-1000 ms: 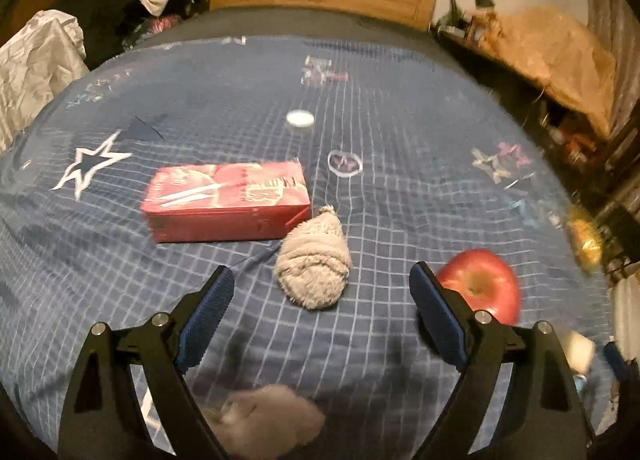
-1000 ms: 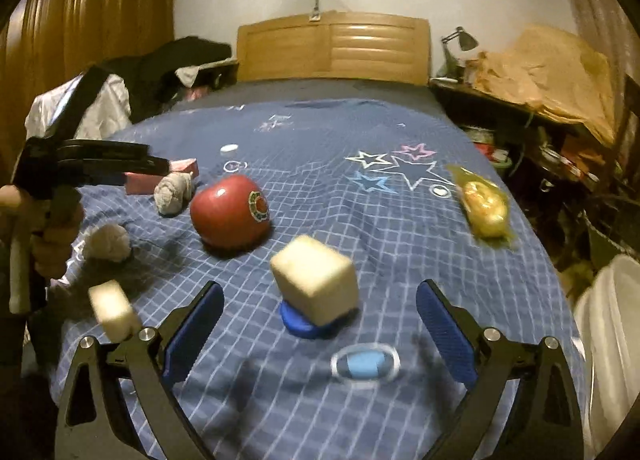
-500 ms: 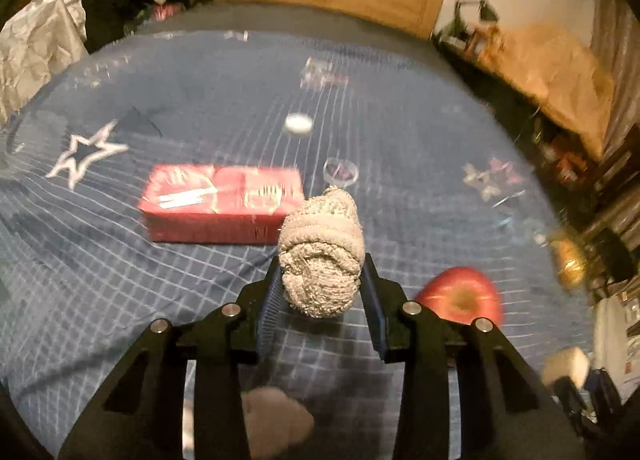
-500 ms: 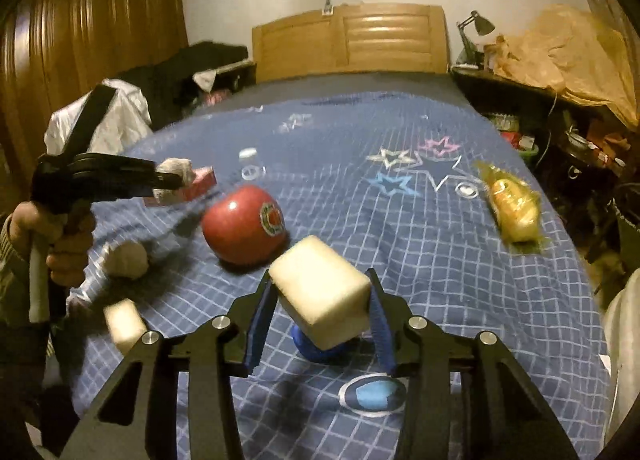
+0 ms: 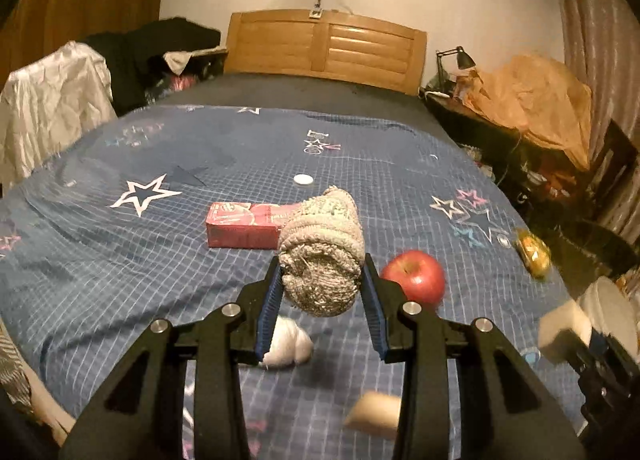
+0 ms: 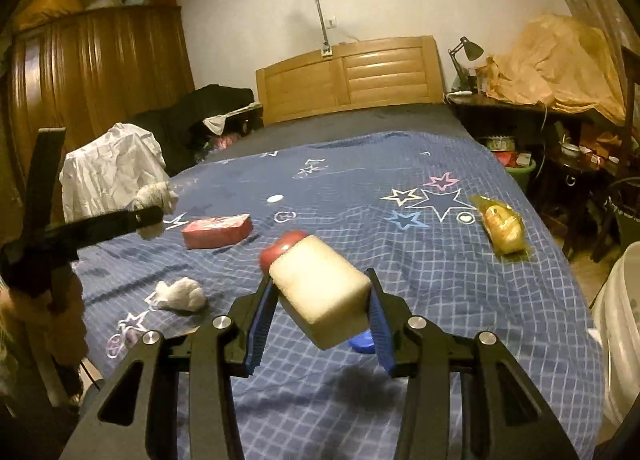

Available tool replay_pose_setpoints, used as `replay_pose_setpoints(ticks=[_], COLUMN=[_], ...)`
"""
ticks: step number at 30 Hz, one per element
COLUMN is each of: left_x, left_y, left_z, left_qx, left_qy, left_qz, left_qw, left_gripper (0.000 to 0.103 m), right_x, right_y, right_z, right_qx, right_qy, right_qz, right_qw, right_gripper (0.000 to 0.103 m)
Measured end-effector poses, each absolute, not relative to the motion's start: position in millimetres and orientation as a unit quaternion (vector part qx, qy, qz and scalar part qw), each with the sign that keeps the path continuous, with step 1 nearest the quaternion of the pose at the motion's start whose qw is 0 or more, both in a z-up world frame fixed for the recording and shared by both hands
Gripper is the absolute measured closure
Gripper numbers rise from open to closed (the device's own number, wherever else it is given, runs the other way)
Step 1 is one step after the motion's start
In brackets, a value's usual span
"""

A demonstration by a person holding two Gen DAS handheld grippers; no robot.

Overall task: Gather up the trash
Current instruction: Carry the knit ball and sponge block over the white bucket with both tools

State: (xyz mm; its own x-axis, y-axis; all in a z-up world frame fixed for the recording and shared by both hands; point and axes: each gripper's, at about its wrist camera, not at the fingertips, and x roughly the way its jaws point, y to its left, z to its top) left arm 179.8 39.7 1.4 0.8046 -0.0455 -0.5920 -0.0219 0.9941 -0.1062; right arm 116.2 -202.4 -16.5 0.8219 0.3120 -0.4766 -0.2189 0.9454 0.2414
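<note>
My left gripper (image 5: 322,300) is shut on a grey rolled sock (image 5: 322,256) and holds it above the blue bed cover. My right gripper (image 6: 318,308) is shut on a cream foam block (image 6: 320,294), lifted above the bed; it also shows at the right edge of the left wrist view (image 5: 564,334). On the cover lie a crumpled white tissue (image 5: 286,346), another cream block (image 5: 374,414), a red box (image 5: 240,223), a red apple (image 5: 416,278), a white cap (image 5: 303,179) and a yellow wrapped packet (image 6: 502,227).
A white bin (image 6: 620,324) stands at the bed's right side. A blue lid (image 6: 362,342) lies under the right gripper. A cluttered desk (image 6: 560,127) is to the right, clothes (image 6: 112,171) and a wardrobe to the left, a wooden headboard (image 5: 324,47) behind.
Both grippers closed on their items, the left on the sock and the right on the foam block, and lifted them off the bed cover.
</note>
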Motion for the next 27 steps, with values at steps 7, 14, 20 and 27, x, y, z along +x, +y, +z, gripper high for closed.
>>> replay_pose_setpoints(ticks=[7, 14, 20, 27], left_x=[149.9, 134.1, 127.7, 123.9], left_y=[12.8, -3.3, -18.8, -45.8], left_z=[4.5, 18.6, 25.8, 33.8], left_qx=[-0.010, 0.015, 0.026, 0.041], left_qy=[0.294, 0.265, 0.255, 0.243], left_qz=[-0.009, -0.004, -0.013, -0.032], left_qw=[0.956, 0.964, 0.967, 0.969], left_gripper=[0.067, 0.067, 0.067, 0.067], right_x=[91.9, 71.2, 56.6, 42.0], right_y=[-193.4, -205.4, -224.2, -249.7], right_z=[-2.8, 14.4, 25.7, 38.0], right_qx=[0.087, 0.086, 0.090, 0.098], right_qy=[0.255, 0.242, 0.234, 0.223], right_qz=[0.137, 0.125, 0.111, 0.091], right_qw=[0.953, 0.958, 0.962, 0.966], right_gripper=[0.058, 0.058, 0.058, 0.058])
